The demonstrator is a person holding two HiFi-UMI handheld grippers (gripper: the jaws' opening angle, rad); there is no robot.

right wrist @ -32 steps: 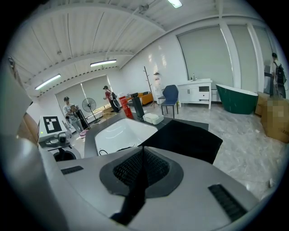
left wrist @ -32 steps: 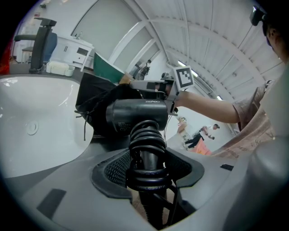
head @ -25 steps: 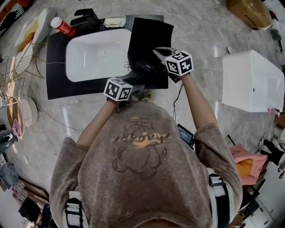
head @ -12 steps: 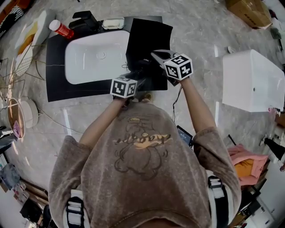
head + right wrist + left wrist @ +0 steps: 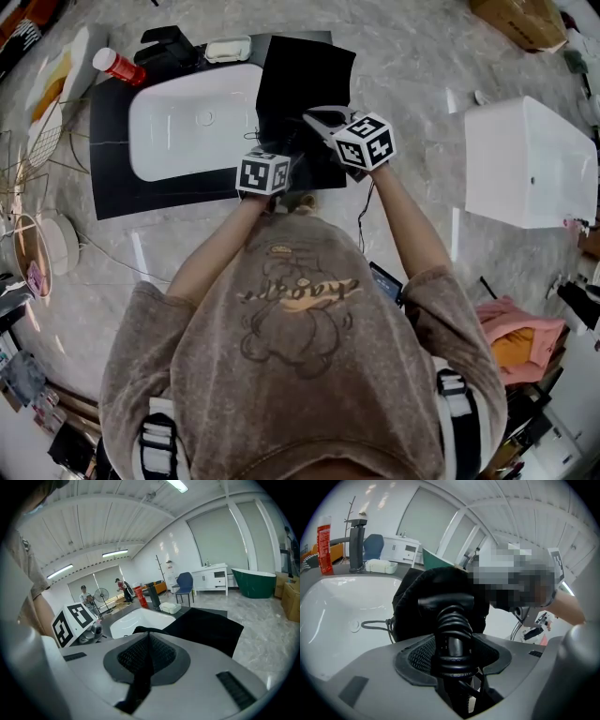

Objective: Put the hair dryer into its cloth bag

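The black cloth bag (image 5: 305, 80) lies on the dark counter right of the sink, its mouth toward me. My right gripper (image 5: 316, 118) is shut on the bag's edge; black fabric (image 5: 140, 677) is pinched between its pads, and the rest of the bag (image 5: 206, 625) spreads out beyond. My left gripper (image 5: 452, 665) is closed around the black hair dryer (image 5: 452, 620) at its ribbed cord sleeve. The dryer's far end sits in the bag's mouth (image 5: 422, 588). In the head view the left gripper (image 5: 284, 157) is just left of the right one, at the bag's near end.
A white sink (image 5: 150, 141) is set in the dark counter (image 5: 108, 187), with a black faucet (image 5: 164, 42), a soap dish (image 5: 228, 49) and a red bottle (image 5: 117, 66) behind it. The bag's drawstring (image 5: 375, 624) hangs over the basin. A white cabinet (image 5: 530, 159) stands right.
My left gripper has moved right and toward the bag with the hair dryer in it. The right gripper has stayed at the bag's edge.
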